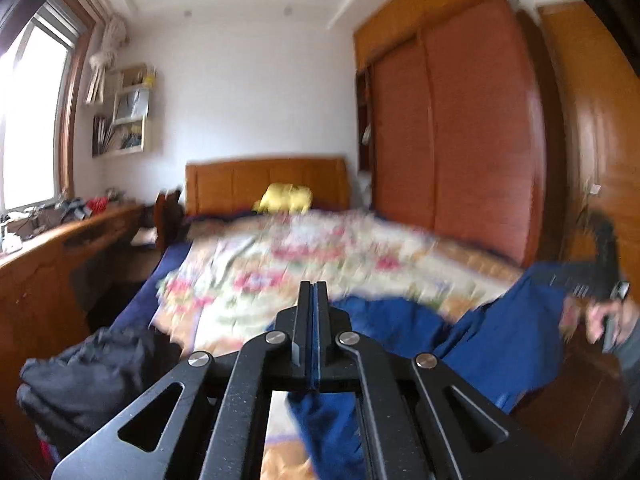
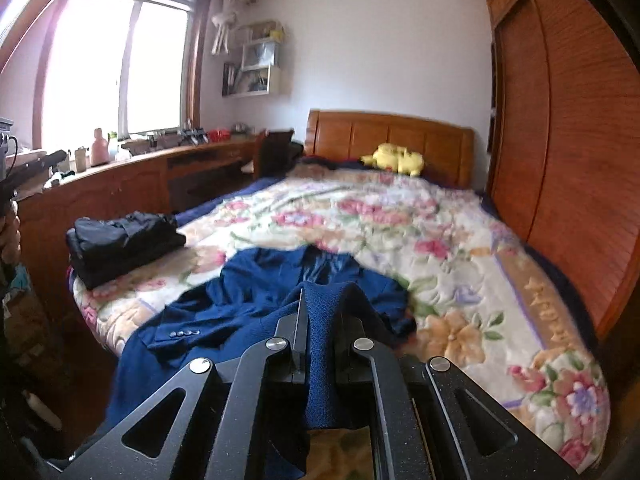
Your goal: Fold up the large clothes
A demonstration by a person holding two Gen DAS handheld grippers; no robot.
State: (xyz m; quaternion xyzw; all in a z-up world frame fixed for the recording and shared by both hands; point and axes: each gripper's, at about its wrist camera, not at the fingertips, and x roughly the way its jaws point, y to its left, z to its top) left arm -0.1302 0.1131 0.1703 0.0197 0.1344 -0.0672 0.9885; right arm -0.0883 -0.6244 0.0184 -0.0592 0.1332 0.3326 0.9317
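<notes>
Both clamped on blue jacket [image 2: 256, 280] — left gripper [image 1: 314, 292], right gripper [image 2: 320, 300] — hem raised off floral bed [image 2: 460, 240], likely to spread flat for folding.

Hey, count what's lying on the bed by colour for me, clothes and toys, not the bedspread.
Blue: 1, the blue jacket, pinched by both the left gripper and the right gripper
Black: 1, the folded black garment
Yellow: 1, the yellow plush toy
Total: 3
</notes>
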